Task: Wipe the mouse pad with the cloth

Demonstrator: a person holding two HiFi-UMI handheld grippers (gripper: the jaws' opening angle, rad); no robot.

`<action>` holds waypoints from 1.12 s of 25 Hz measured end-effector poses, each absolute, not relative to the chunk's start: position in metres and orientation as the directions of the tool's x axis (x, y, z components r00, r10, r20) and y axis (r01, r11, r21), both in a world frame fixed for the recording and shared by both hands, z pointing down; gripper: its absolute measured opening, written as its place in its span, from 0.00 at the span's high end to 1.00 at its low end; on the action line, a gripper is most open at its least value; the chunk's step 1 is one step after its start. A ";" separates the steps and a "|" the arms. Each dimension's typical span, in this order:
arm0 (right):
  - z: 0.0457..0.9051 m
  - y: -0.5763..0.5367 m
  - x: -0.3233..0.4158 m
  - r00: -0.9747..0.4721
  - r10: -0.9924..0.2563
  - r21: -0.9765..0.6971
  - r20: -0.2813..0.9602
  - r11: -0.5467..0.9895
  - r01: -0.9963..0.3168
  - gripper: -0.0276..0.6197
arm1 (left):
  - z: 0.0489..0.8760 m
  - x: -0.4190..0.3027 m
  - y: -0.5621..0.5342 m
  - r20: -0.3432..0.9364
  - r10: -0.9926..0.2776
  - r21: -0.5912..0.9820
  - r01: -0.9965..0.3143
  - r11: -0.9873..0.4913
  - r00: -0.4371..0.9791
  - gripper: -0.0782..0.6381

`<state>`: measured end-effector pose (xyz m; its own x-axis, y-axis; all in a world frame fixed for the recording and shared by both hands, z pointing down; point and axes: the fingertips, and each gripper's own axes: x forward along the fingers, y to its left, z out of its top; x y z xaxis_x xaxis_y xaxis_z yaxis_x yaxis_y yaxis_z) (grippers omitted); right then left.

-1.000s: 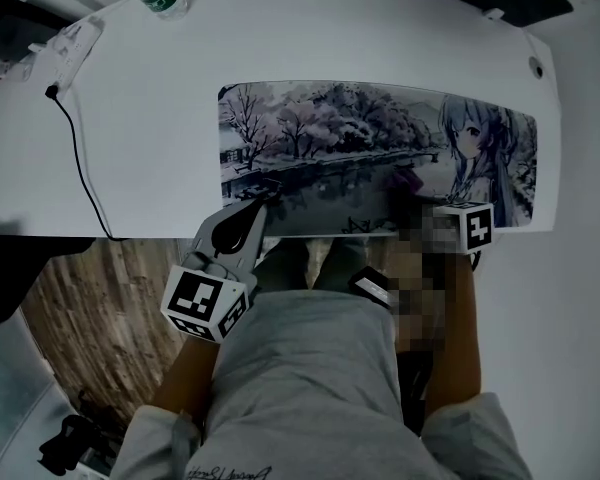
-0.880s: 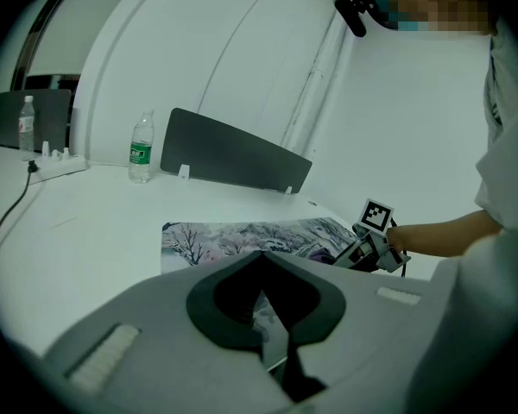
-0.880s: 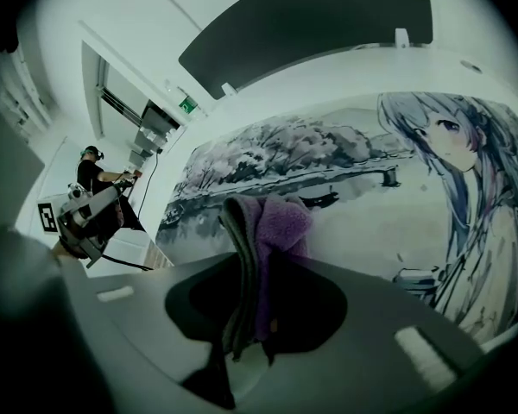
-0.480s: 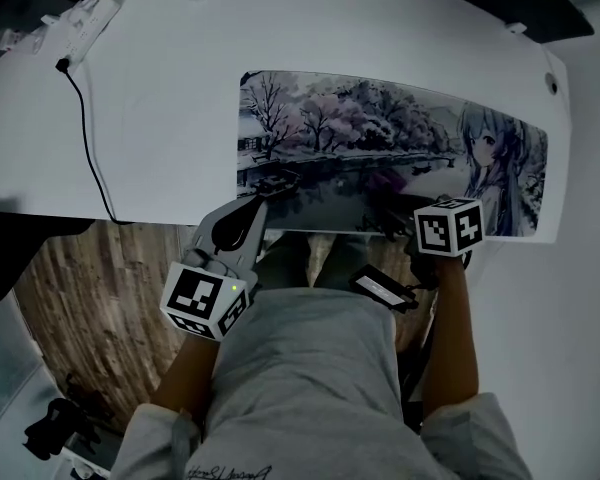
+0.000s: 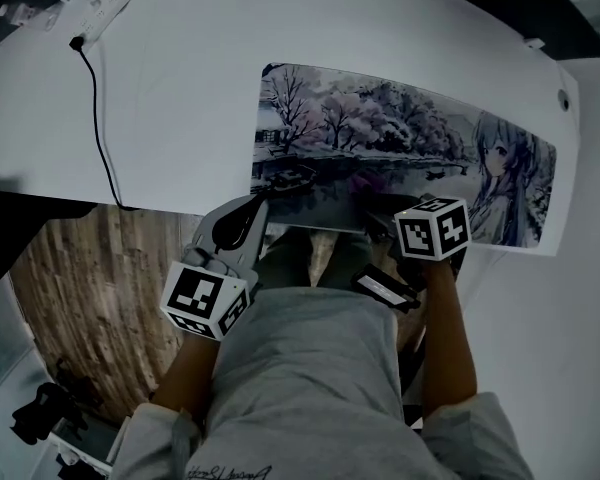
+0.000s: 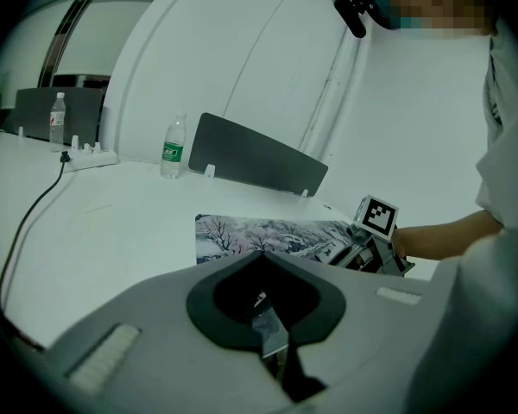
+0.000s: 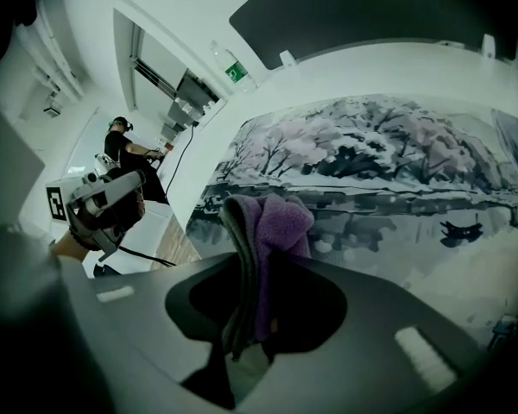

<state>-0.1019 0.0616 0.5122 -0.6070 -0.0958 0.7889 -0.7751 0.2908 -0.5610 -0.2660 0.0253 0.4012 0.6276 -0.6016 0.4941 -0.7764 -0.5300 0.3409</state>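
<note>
**Supervisor:** Report the state of both tools.

**Inspector:** The right gripper (image 7: 244, 322) has its jaws clamped on the cloth (image 7: 272, 227), a purple, bunched fold standing up out of the grip. The left gripper (image 5: 253, 208) has its jaws closed together. A thin pale sliver shows at the seam, and I cannot identify it.

**Supervisor:** Location of the work item?

**Inspector:** The mouse pad (image 5: 400, 138) lies flat on the white desk (image 5: 170, 108), with its near edge along the desk's near edge. The cloth sits over the pad's near-centre area. The left gripper's tip is at the pad's near-left corner. I cannot confirm that it is pressing down there.

**Supervisor:** Hazards from here?

**Inspector:** Three, in my judgement.
- If the left corner is not truly pinned, a firm stroke could drag or ruck the pad. A stroke towards the person could pull it over the desk edge.
- The cloth is held as a narrow wad, so the contact patch is small. Bare jaw tips may scrape the printed surface if the gripper tilts too low.
- Friction on the pad could tug the fold out of the jaws in the middle of a stroke.
</note>
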 end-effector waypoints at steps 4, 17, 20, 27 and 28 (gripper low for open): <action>0.512 0.061 -0.121 -0.631 -0.072 -0.583 0.772 0.314 -0.749 0.82 | 0.401 -0.278 0.026 0.496 -0.620 0.336 -0.793 -0.508 0.608 0.87; 0.510 0.059 -0.179 -0.688 0.020 -0.639 0.726 0.390 -0.663 0.82 | 0.401 -0.313 0.032 0.500 -0.677 0.335 -0.841 -0.425 0.541 0.87; 0.509 0.058 -0.195 -0.698 0.041 -0.651 0.715 0.405 -0.643 0.82 | 0.402 -0.326 0.035 0.503 -0.692 0.336 -0.855 -0.395 0.517 0.87; 0.509 0.059 -0.230 -0.708 0.084 -0.661 0.701 0.451 -0.600 0.82 | 0.405 -0.349 0.045 0.507 -0.721 0.338 -0.878 -0.338 0.473 0.87; 0.509 0.059 -0.234 -0.710 0.088 -0.662 0.699 0.456 -0.595 0.82 | 0.406 -0.353 0.046 0.507 -0.725 0.339 -0.881 -0.329 0.466 0.87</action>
<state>-0.2341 0.0588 0.5094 -0.7098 0.0881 0.6988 -0.5949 0.4563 -0.6618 -0.3528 0.0461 0.4060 0.4656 -0.7253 0.5071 -0.8814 -0.3290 0.3389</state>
